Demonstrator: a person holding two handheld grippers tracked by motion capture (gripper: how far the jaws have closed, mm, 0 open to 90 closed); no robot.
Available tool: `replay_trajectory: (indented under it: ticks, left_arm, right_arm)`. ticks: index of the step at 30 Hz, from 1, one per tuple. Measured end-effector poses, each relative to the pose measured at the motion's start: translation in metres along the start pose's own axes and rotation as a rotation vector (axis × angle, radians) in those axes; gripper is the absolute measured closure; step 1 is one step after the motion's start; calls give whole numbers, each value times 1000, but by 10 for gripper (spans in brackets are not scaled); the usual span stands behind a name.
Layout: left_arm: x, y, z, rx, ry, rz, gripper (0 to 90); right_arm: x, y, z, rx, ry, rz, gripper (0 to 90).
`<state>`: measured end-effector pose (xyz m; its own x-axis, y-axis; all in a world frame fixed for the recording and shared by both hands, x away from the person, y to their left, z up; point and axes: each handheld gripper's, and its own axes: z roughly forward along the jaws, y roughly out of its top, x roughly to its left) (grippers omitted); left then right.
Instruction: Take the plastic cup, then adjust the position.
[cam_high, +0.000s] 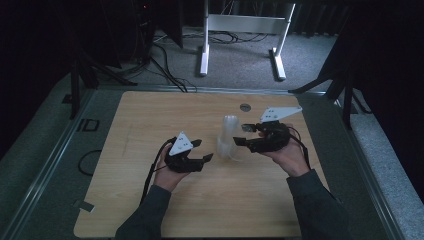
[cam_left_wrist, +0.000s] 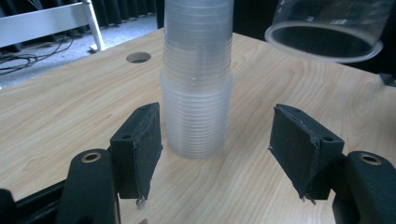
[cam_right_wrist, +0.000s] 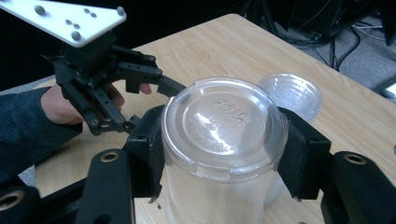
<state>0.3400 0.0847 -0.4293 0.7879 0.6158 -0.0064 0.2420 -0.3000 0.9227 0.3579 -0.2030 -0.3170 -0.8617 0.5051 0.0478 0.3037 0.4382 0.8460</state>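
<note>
While right gripper (cam_right_wrist: 219, 154) clamps cup (cam_right_wrist: 222, 140), table (cam_high: 150, 200) open

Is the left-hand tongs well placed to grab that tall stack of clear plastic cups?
Probably yes. The stack of clear plastic cups stands upright just ahead of the open left tongs, with bare wooden table between. The single clear cup in the right tongs hangs off to one side.

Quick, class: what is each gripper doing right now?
Left gripper: jaws apart, holding nothing, facing the cup stack.
Right gripper: shut on a clear plastic cup, bottom up.
</note>
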Motion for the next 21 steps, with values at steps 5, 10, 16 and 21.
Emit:
replay_trajectory:
  ticks: [5, 10, 16, 21]
  left_arm:
    - [-3, 0, 0, 11, -13, 14, 342]
    - [-11, 4, -2, 8, -38, 16, 342]
    - [-16, 9, -7, -14, -55, -5, 352]
    - [-21, 12, -9, -26, -88, 4, 344]
  right_arm:
    - [-1, -3, 2, 0, -3, 3, 410]
    - [0, -5, 6, 9, -4, -3, 410]
    - [3, -8, 13, 20, -6, -11, 410]
    - [8, -10, 18, 20, -1, -15, 409]
